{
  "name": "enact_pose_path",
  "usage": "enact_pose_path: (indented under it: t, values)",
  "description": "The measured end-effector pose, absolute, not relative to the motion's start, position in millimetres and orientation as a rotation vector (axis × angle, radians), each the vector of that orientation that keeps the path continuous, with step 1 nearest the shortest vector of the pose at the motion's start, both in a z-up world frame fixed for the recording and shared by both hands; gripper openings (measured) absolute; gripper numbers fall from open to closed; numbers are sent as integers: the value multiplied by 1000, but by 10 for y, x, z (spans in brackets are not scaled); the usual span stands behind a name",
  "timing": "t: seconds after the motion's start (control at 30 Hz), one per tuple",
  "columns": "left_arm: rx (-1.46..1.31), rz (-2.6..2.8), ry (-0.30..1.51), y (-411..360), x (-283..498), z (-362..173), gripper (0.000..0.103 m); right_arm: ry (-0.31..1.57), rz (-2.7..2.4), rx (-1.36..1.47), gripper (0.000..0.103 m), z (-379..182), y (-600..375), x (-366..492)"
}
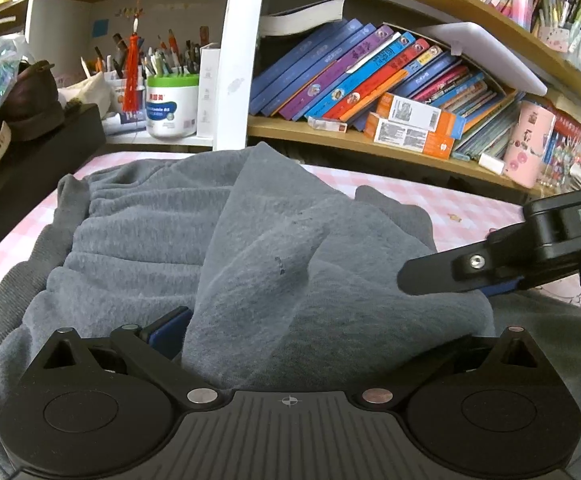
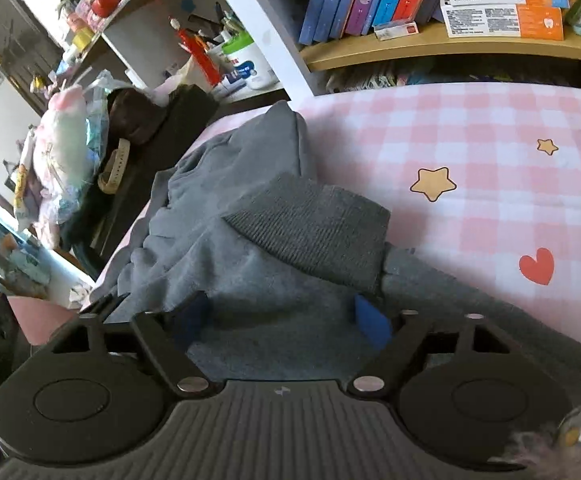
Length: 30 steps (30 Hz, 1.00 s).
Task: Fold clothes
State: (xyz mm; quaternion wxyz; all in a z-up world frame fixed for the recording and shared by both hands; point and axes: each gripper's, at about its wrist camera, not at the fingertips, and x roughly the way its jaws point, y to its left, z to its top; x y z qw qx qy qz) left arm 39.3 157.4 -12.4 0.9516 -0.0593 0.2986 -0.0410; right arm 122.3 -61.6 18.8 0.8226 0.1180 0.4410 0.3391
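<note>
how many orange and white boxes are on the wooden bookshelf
2. The upper box is stacked on the lower box, both lying flat on the shelf in front of the leaning books. Others may be hidden behind the books.

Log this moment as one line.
garment: grey fleece sweatshirt bunched on pink checked sheet | left gripper: shut on sweatshirt fold | right gripper: open over fabric near ribbed cuff
</note>
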Motion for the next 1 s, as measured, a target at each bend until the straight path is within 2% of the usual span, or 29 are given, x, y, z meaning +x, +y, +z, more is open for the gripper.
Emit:
enact_pose_path:
  t: [0.03, 0.1, 0.23, 0.4, 0.47, 0.5, 0.53, 0.67, 0.87, 1.0]
  values:
    - [-118, -82, 607, 1570, 393, -123, 103, 918, 727, 262, 25, 202, -669, 1221]
    - [-120, -87, 606, 1571, 391, -122, 103, 879, 714, 262, 14, 275, -777, 1221]
    - [-114, -91, 603, 1562, 388, -120, 103, 738, 643, 181, 7, 519, -1014, 1160]
    - [-118, -91, 605, 1568, 388, -121, 103, 355, 335, -30, 7, 872, -1381, 1083]
    - [-117, -91, 604, 1565, 387, -120, 103, 266, 120, -82, 21, 864, -1573, 1143]
    - [-116, -91, 603, 1563, 387, -120, 103, 304, 82, -55, 38, 835, -1698, 1214]
    - [-115, -91, 603, 1562, 385, -120, 103, 343, 46, -25, 48, 804, -1822, 1282]
    - [-113, -92, 605, 1558, 389, -122, 103, 507, 64, 129, 50, 575, -2148, 1363]
    - [-116, -93, 607, 1561, 393, -123, 103, 662, 130, 257, 67, 327, -2181, 1492]
    - [-116, -94, 607, 1559, 389, -125, 103, 720, 133, 364, 68, 224, -2169, 1657]
